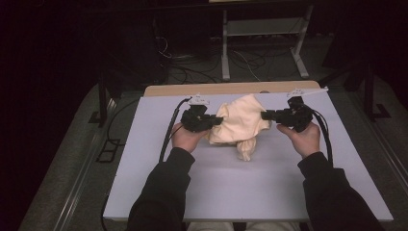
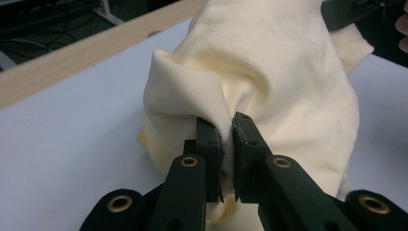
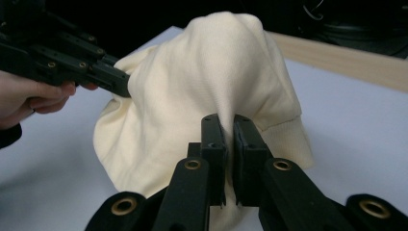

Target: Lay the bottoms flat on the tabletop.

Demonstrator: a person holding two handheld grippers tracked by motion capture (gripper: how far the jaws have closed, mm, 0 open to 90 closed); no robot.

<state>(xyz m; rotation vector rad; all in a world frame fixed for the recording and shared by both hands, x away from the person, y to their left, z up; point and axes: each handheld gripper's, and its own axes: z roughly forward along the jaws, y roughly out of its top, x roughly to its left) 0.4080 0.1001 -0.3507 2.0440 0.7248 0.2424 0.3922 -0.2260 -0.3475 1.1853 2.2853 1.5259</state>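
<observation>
Person's sleeves come in from near edge of desk (image 1: pixel 231 192). Cream cloth (image 1: pixel 240 126) sits bunched mid-desk, toward far side, partly lifted. Left gripper (image 1: pixel 217 120) pinched tight on cloth's left side, fold caught between jaws. Right gripper (image 1: pixel 265 115) same deal, clamped on right side. Wooden strip (image 1: pixel 231 89) along far edge.

One cream cloth (image 1: pixel 239 126) lies bunched on one white table (image 1: pixel 250 187). Two black grippers are at it: the left gripper (image 1: pixel 219 120) and the right gripper (image 1: pixel 263 115), each with two jaws (four jaws in all, both pairs closed on a fold of the cloth). Two hands hold them, the left hand (image 1: pixel 185 138) and the right hand (image 1: pixel 302 138), and two dark sleeves follow. Two cables trail back, one from each gripper.
</observation>
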